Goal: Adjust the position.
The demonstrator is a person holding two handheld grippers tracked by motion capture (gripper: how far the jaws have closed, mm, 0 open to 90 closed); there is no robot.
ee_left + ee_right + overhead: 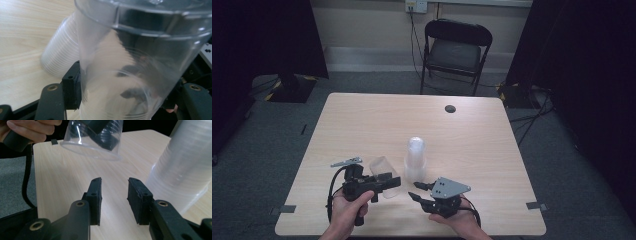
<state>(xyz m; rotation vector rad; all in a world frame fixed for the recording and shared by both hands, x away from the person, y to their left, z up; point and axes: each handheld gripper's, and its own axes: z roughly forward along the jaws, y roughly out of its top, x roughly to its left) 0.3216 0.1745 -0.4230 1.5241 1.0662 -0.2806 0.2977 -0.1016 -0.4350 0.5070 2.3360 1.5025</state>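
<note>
Near the worktop's front edge, the left gripper clamps its fingers on a clear cup; the right gripper, fingers apart and empty, sits beside the cup stack

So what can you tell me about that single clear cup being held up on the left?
The single cup is see-through plastic, thin-walled, with fine ridges near its base and a thicker band at the rim. It is tapered, empty and tipped on its side, lifted off the table. The left gripper has its black jaws clamped on the cup, one pad inside the wall and one outside. It hangs just left of the upside-down stack of cups, apart from it in the high view.
</note>
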